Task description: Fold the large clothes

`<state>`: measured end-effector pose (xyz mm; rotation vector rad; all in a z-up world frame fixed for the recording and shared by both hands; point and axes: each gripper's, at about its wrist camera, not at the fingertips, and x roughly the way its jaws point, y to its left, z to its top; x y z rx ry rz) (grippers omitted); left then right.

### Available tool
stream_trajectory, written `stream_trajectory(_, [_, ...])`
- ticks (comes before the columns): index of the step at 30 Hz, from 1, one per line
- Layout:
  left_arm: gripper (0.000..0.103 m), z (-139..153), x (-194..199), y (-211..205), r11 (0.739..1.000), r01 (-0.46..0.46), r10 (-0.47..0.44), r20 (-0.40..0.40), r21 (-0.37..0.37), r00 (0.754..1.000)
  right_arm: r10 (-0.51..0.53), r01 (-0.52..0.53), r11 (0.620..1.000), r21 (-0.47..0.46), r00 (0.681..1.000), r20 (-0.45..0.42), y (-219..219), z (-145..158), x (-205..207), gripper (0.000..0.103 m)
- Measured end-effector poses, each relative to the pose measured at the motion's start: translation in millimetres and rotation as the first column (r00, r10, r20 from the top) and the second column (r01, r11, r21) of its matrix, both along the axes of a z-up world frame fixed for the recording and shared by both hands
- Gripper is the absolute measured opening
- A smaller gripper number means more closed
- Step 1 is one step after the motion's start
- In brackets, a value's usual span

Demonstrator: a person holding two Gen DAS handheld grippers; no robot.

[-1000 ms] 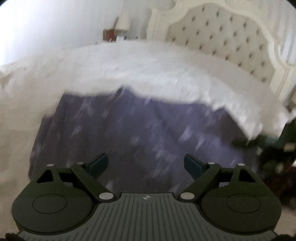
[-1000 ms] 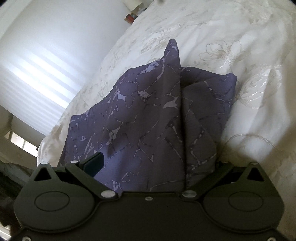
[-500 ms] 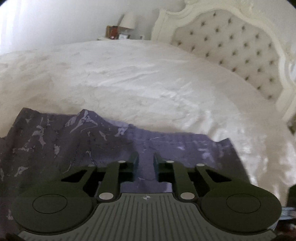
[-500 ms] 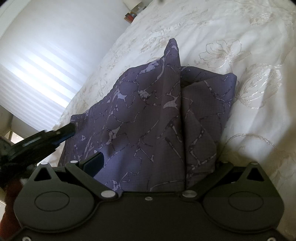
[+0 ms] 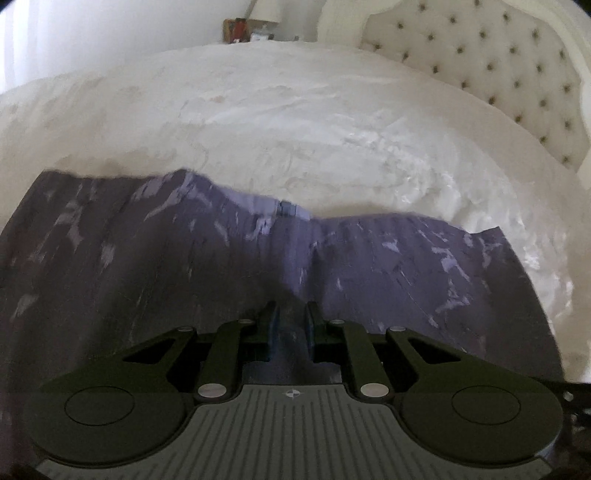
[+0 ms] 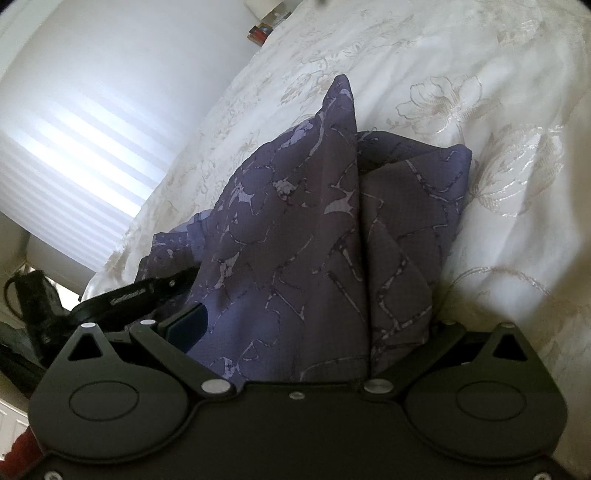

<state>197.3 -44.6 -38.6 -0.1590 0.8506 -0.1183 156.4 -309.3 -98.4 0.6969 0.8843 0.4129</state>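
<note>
A purple patterned garment (image 5: 184,266) lies on a white bed (image 5: 295,122). My left gripper (image 5: 291,325) is shut on a fold of the garment at its near edge, and the cloth rises from the pinch. In the right wrist view the garment (image 6: 295,229) is bunched in a peak and drapes over my right gripper (image 6: 314,332). Its jaws stand wide apart, the left pad (image 6: 188,325) is bare, and the right finger is hidden under cloth. The left gripper (image 6: 155,291) shows at the garment's left edge.
The bedspread (image 6: 461,110) is white with embroidered flowers. A tufted white headboard (image 5: 498,66) stands at the right. A nightstand with a lamp (image 5: 258,22) is beyond the bed. A bright window with blinds (image 6: 74,147) is on the left.
My left gripper went from wide open above the garment to shut on its edge, then lifted it slightly. The right gripper has stayed still under the cloth.
</note>
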Motion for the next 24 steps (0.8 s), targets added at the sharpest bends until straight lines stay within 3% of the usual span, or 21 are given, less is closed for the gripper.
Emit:
stream_trajectory(14, [0.015, 0, -104, -2, 0.998, 0.054, -0.055, 0.036, 0.022, 0.998, -0.004, 0.004, 1.000, 0.000, 1.000, 0.001, 2, 0, -1, 0.103])
stream_trajectory(24, [0.015, -5, -124, -2, 0.998, 0.065, -0.065, 0.031, 0.013, 0.997, -0.035, 0.036, 0.997, 0.070, 0.999, -0.019, -9, -1, -6, 0.102])
